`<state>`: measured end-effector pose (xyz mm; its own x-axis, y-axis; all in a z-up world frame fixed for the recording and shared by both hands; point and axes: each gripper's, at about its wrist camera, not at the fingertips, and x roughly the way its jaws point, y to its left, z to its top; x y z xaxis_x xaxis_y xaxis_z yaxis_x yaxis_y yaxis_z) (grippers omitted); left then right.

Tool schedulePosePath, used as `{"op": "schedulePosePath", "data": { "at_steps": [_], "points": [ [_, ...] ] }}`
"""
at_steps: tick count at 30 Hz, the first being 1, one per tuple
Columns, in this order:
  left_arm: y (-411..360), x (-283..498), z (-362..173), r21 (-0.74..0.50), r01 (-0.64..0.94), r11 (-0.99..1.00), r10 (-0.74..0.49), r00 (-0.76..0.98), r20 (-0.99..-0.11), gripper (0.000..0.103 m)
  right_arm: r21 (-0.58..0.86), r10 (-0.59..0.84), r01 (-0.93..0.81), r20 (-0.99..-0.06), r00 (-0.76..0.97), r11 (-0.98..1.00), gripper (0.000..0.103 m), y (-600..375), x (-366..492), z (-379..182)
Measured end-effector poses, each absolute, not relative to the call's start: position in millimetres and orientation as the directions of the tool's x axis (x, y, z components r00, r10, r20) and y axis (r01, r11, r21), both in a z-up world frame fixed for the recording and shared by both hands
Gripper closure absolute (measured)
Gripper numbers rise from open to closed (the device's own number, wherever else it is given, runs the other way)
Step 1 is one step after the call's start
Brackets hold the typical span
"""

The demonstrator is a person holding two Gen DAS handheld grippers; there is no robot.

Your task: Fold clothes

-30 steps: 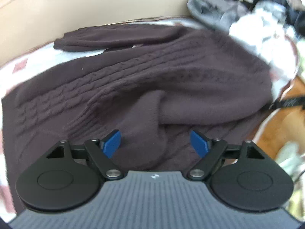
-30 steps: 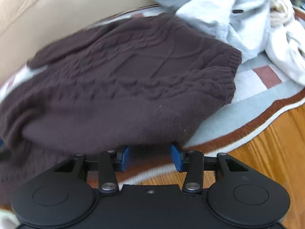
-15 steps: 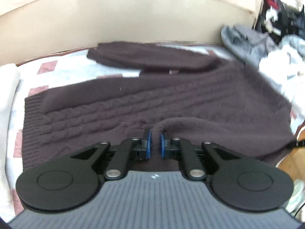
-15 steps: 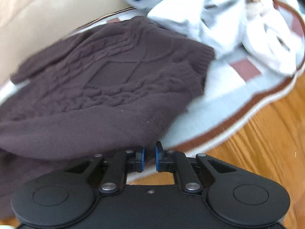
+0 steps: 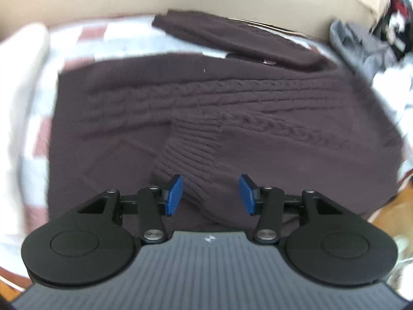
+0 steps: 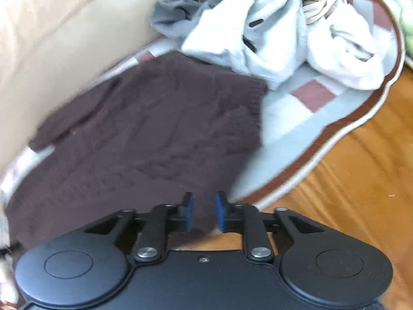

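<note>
Left gripper (image 5: 210,195): jaws apart, having just been opening; the ribbed cuff (image 5: 191,155) of a sleeve lies between and beneath the blue pads, which do not press on it. Nothing held.
Right gripper (image 6: 204,213): jaws a narrow gap apart, having just been opening; dark knit shows behind the gap, but motion blur leaves it unclear whether cloth sits between the pads. No grip visible.
Brown cable-knit sweater (image 5: 232,108): spread flat on the patchwork rug, body lying across the left wrist view; one sleeve is folded in over the body, its cuff near the left gripper.
Far sleeve (image 5: 232,38): stretched out along the cushion base, apart from the body except at the shoulder.
Hidden: the sweater's near edge is covered by both gripper bodies; its neckline cannot be made out.
Blurred: the sweater's knit pattern in the right wrist view is smeared; the hem edge (image 6: 255,98) is readable only as a ribbed band.
Cut off: a white cloth (image 5: 23,72) at the left rim and dark clutter at the top right corner of the left wrist view.
Patchwork rug (image 6: 304,113): pale blue with reddish squares and a brown, white-trimmed border; bare stretch just beside the sweater's hem.
Clothes pile (image 6: 271,33): grey and white garments heaped, touching the sweater's far corner.
Beige cushion (image 6: 64,38): bounds the rug on the far side.
Wooden floor (image 6: 348,193): open beyond the rug's border.
</note>
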<state>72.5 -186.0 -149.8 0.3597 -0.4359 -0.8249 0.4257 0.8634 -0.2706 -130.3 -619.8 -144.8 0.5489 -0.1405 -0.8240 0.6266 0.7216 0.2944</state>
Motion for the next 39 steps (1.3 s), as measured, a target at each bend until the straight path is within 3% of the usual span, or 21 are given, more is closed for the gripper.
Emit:
{"op": "schedulePosePath", "data": {
  "at_steps": [3, 6, 8, 10, 13, 14, 15, 16, 17, 19, 21, 24, 27, 29, 30, 32, 33, 35, 39],
  "points": [
    [-181.6, 78.7, -163.3, -0.410, 0.360, 0.838, -0.513, 0.266, -0.816, 0.047, 0.304, -0.147, 0.656, -0.830, 0.538, 0.691, 0.065, -633.6, -120.1, -154.6],
    [-183.9, 80.4, -184.4, -0.482, 0.267, 0.835, -0.530, 0.148, -0.835, 0.046, 0.340, -0.117, 0.698, -0.847, 0.519, 0.630, 0.065, -645.0, -117.4, -172.4],
    [-192.4, 77.8, -194.6, -0.480, 0.235, 0.845, -0.508, 0.074, -0.858, 0.046, 0.372, -0.084, 0.712, -0.853, 0.516, 0.595, 0.062, -646.4, -118.5, -185.1],
    [-205.2, 75.6, -191.7, -0.456, 0.276, 0.846, -0.499, 0.110, -0.859, 0.043, 0.411, -0.039, 0.720, -0.855, 0.518, 0.559, 0.052, -647.0, -119.7, -193.3],
    [-225.4, 74.4, -187.4, -0.375, 0.371, 0.850, -0.466, 0.194, -0.863, 0.046, 0.442, 0.013, 0.717, -0.856, 0.517, 0.539, 0.051, -643.6, -116.0, -202.7],
    [-228.9, 73.8, -184.9, -0.373, 0.400, 0.837, -0.478, 0.202, -0.855, 0.056, 0.427, 0.007, 0.707, -0.858, 0.513, 0.563, 0.050, -639.3, -114.1, -202.5],
    [-230.2, 74.2, -177.0, -0.377, 0.420, 0.825, -0.492, 0.206, -0.846, 0.081, 0.412, 0.001, 0.697, -0.861, 0.509, 0.586, 0.050, -634.9, -112.2, -202.2],
    [-231.6, 74.6, -169.0, -0.381, 0.440, 0.813, -0.505, 0.210, -0.837, 0.088, 0.390, -0.015, 0.683, -0.863, 0.506, 0.617, 0.063, -630.1, -110.4, -201.1],
    [-232.1, 74.9, -159.9, -0.379, 0.459, 0.804, -0.516, 0.220, -0.828, 0.088, 0.349, -0.051, 0.661, -0.861, 0.506, 0.664, 0.077, -624.3, -108.8, -198.1],
    [-227.0, 74.7, -132.1, -0.343, 0.480, 0.808, -0.519, 0.301, -0.800, 0.089, 0.305, -0.098, 0.633, -0.849, 0.519, 0.711, 0.083, -617.2, -107.1, -191.8],
    [-221.0, 73.4, -107.5, -0.270, 0.483, 0.833, -0.483, 0.397, -0.781, 0.102, 0.287, -0.125, 0.620, -0.836, 0.534, 0.730, 0.083, -613.5, -106.3, -186.7],
    [-211.9, 71.6, -99.5, -0.209, 0.473, 0.856, -0.430, 0.426, -0.796, 0.102, 0.277, -0.132, 0.635, -0.845, 0.519, 0.722, 0.084, -614.3, -105.3, -188.8],
    [-205.7, 66.4, -125.3, -0.276, 0.447, 0.851, -0.427, 0.285, -0.858, 0.100, 0.229, -0.160, 0.655, -0.863, 0.479, 0.720, 0.083, -612.2, -108.0, -185.7],
    [-204.5, 59.0, -138.6, -0.276, 0.431, 0.859, -0.408, 0.250, -0.878, 0.098, 0.139, -0.252, 0.650, -0.846, 0.470, 0.747, 0.081, -602.7, -113.8, -168.3],
    [-202.6, 56.2, -144.2, -0.280, 0.417, 0.865, -0.401, 0.238, -0.885, 0.094, 0.083, -0.307, 0.644, -0.829, 0.468, 0.760, 0.075, -596.6, -116.9, -158.2],
    [-193.9, 55.9, -150.9, -0.320, 0.371, 0.872, -0.418, 0.221, -0.881, 0.083, 0.016, -0.360, 0.604, -0.790, 0.496, 0.796, 0.074, -583.0, -122.3, -141.1],
    [-189.8, 56.2, -153.9, -0.336, 0.349, 0.875, -0.423, 0.215, -0.880, 0.071, 0.028, -0.333, 0.559, -0.778, 0.533, 0.829, 0.074, -576.3, -124.3, -135.4],
    [-183.4, 61.2, -156.7, -0.334, 0.317, 0.888, -0.412, 0.222, -0.884, 0.063, 0.086, -0.220, 0.449, -0.781, 0.585, 0.889, 0.074, -561.0, -126.2, -132.3],
    [-181.5, 68.1, -159.2, -0.289, 0.320, 0.902, -0.373, 0.242, -0.896, 0.063, 0.157, -0.032, 0.297, -0.839, 0.544, 0.942, 0.074, -531.9, -122.3, -147.9]
  ]
}}
